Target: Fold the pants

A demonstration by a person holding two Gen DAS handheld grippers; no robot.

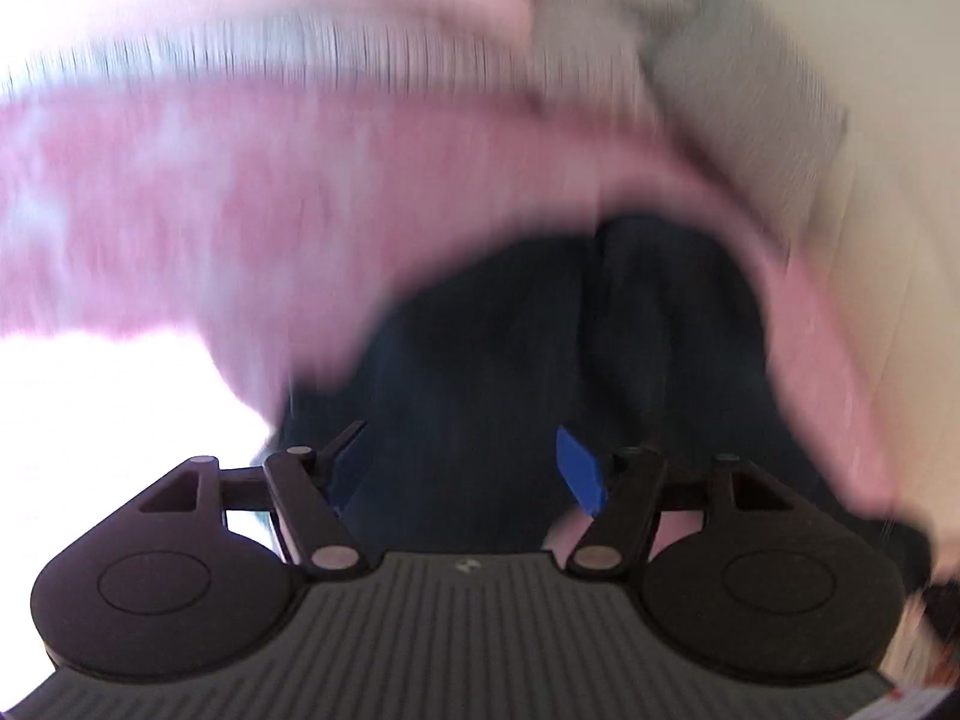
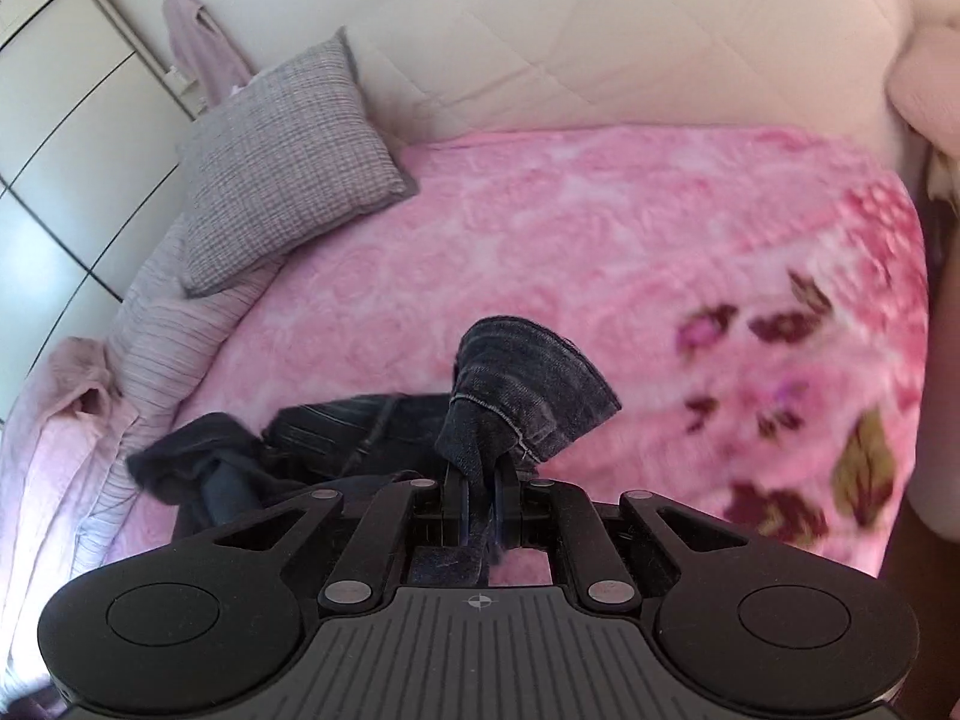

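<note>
Surface: pink blanket (image 2: 600,240), ahead of both claws.
Right claw (image 2: 480,498): closed on jeans (image 2: 528,384) hem.
Left claw (image 1: 465,468): spread wide, empty, jeans ahead.

A pink floral blanket (image 2: 600,228) covers the bed. A grey checked pillow (image 2: 288,162) leans against the cream quilted headboard (image 2: 600,42).

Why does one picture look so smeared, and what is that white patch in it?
Left wrist view: motion blur smears the pink blanket and dark pants, while the left gripper stays sharp; the white patch at lower left is blown-out light. Right wrist view: mostly sharp, blanket blurred at right, fisheye bending the edges.
</note>
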